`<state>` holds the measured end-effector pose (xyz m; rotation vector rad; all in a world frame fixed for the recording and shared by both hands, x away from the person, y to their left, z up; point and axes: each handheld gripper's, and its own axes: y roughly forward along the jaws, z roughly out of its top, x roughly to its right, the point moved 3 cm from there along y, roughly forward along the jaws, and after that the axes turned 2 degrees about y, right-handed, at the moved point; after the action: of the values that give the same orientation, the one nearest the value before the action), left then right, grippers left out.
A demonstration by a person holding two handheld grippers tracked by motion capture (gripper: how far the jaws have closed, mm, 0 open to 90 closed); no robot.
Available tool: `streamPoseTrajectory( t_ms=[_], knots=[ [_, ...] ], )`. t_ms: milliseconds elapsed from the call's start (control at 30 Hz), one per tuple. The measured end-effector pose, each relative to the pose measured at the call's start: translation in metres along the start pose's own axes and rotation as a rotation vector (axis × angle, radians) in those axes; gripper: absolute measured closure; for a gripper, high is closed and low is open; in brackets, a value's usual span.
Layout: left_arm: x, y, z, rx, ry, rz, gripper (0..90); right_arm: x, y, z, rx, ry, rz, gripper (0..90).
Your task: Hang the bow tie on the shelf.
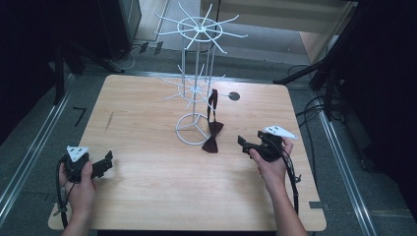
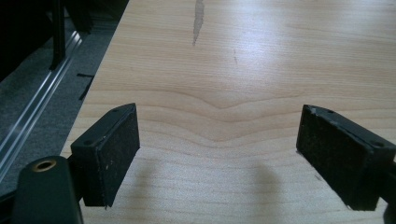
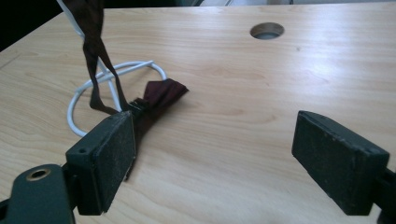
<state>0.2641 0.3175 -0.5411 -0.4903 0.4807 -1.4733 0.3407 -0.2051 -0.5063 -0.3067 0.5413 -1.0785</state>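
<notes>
A white wire display stand [image 1: 195, 73] with spoke arms rises from a ring base at the table's middle. A dark maroon bow tie [image 1: 213, 136] hangs by its strap from a lower arm, its bow resting on the wood beside the ring. In the right gripper view the bow tie [image 3: 159, 95] lies just beyond the left jaw. My right gripper [image 1: 242, 141] is open, a short way right of the bow, with nothing in it; the same gripper [image 3: 212, 158] has bare wood between its pads. My left gripper [image 1: 109, 158] sits open near the table's front left; its view [image 2: 217, 156] has bare wood between its wide-apart jaws.
A round cable hole [image 1: 234, 96] sits behind the stand at the right. The wooden table [image 1: 147, 191] has rounded corners, with grey floor and metal rails on both sides. Cables trail on the floor at the right. A dark streak [image 2: 198, 21] marks the wood.
</notes>
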Motion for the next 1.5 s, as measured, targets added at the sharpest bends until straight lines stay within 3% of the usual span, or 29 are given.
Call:
streamPoseTrajectory(
  t_ms=[300,867,1500],
  knots=[
    [0.000,0.000,0.000,0.002,-0.003,-0.001,14.2,0.023,-0.022,-0.022,-0.005,0.002,-0.045,14.6],
    [0.000,0.000,0.000,0.002,-0.003,-0.002,14.2,0.066,-0.060,-0.057,-0.009,0.058,-0.116,14.5],
    [0.002,-0.001,-0.001,0.002,0.017,-0.036,14.2,0.114,-0.111,-0.096,-0.013,0.123,-0.206,14.3]
  ],
)
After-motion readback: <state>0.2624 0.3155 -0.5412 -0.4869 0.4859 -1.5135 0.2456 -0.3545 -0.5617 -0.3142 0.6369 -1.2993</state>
